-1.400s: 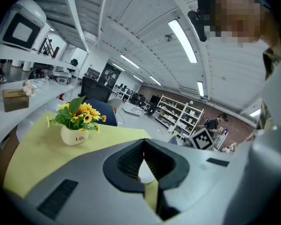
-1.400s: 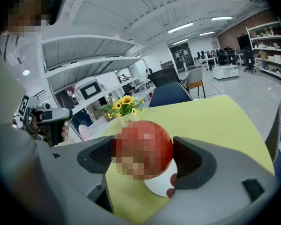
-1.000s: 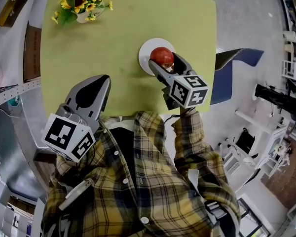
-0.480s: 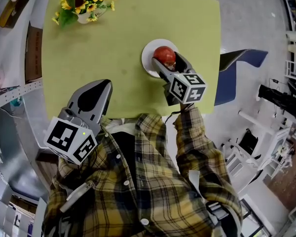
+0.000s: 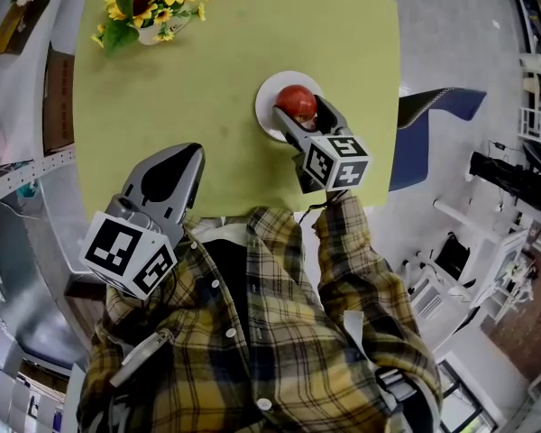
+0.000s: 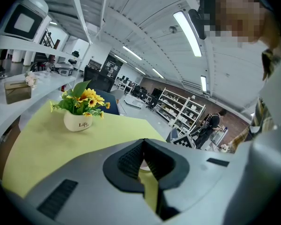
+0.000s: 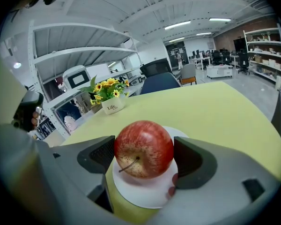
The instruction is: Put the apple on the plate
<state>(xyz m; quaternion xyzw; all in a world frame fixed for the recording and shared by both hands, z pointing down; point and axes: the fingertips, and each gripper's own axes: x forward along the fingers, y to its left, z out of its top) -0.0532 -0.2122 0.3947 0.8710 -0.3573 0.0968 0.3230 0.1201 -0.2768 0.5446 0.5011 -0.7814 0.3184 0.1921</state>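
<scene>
Red apple [image 7: 143,149] sits gripped between the right tool's [image 5: 299,114] jaws over the white plate [image 7: 145,198]; it seems to rest there, though contact is hard to see. Open green bench [image 5: 162,79] lies leftward. The left tool [image 6: 143,157], jaws together and empty, overhangs the near edge.

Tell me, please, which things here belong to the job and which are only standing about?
For the job:
apple
plate
right gripper, its jaws on either side of the apple

Only standing about:
sunflower pot
blue chair
left gripper, holding nothing
</scene>
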